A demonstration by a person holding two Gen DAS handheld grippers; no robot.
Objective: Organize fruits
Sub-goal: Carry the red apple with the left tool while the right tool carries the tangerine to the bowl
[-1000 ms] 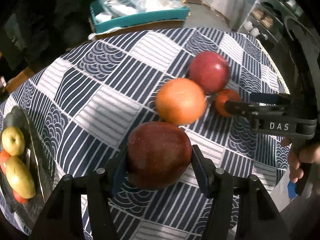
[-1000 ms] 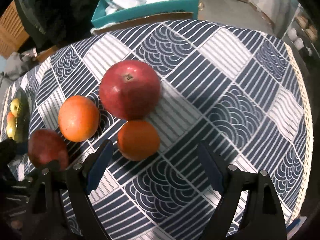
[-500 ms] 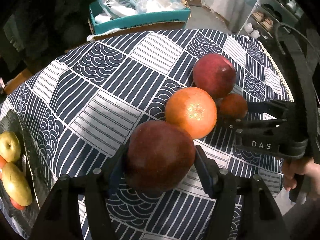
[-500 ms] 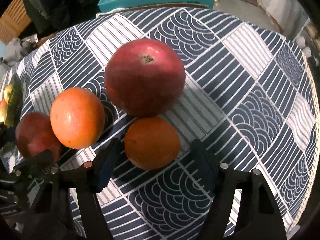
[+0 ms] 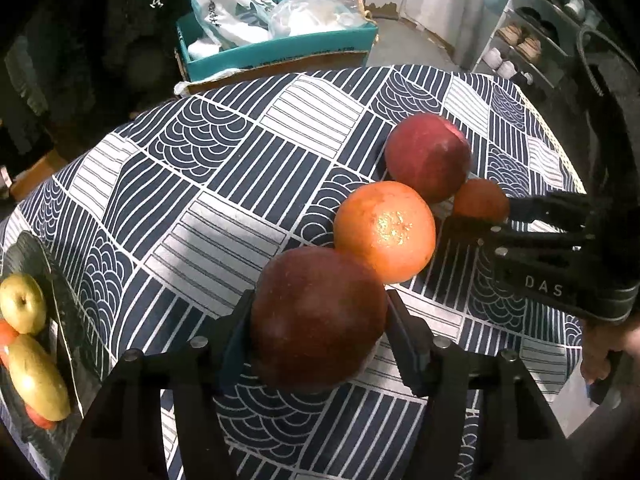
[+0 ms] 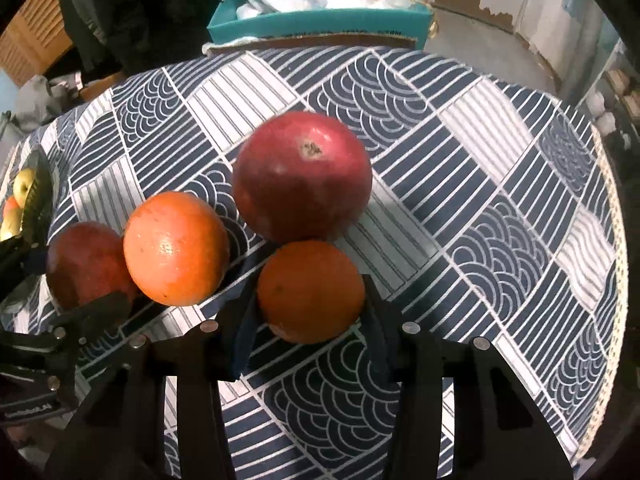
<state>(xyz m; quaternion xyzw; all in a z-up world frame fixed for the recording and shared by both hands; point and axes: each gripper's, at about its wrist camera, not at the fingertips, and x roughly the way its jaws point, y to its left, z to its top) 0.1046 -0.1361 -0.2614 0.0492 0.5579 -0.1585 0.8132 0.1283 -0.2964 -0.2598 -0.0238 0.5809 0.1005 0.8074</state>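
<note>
My left gripper (image 5: pixel 320 300) has a dark red apple (image 5: pixel 318 320) between its fingers; its jaws are closing and the pads press the apple's sides. Just beyond lie a big orange (image 5: pixel 384 232), a bright red apple (image 5: pixel 428 156) and a small orange (image 5: pixel 480 200), bunched on the patterned tablecloth (image 5: pixel 224 184). In the right wrist view my right gripper (image 6: pixel 308 288) is shut on the small orange (image 6: pixel 310 290), which touches the red apple (image 6: pixel 302 176). The big orange (image 6: pixel 176 248) and the dark red apple (image 6: pixel 86 260) lie to its left.
A dark plate (image 5: pixel 64 304) at the table's left edge holds a green apple (image 5: pixel 22 302) and other yellow-green and red fruit. A teal box (image 5: pixel 280 52) with bags stands beyond the far edge. The table's right rim (image 6: pixel 612 240) is near. A hand (image 5: pixel 600 356) grips the right tool.
The right gripper slid forward around the small orange and its wide-open jaws closed onto it. The left gripper has kept the dark red apple and stayed in place.
</note>
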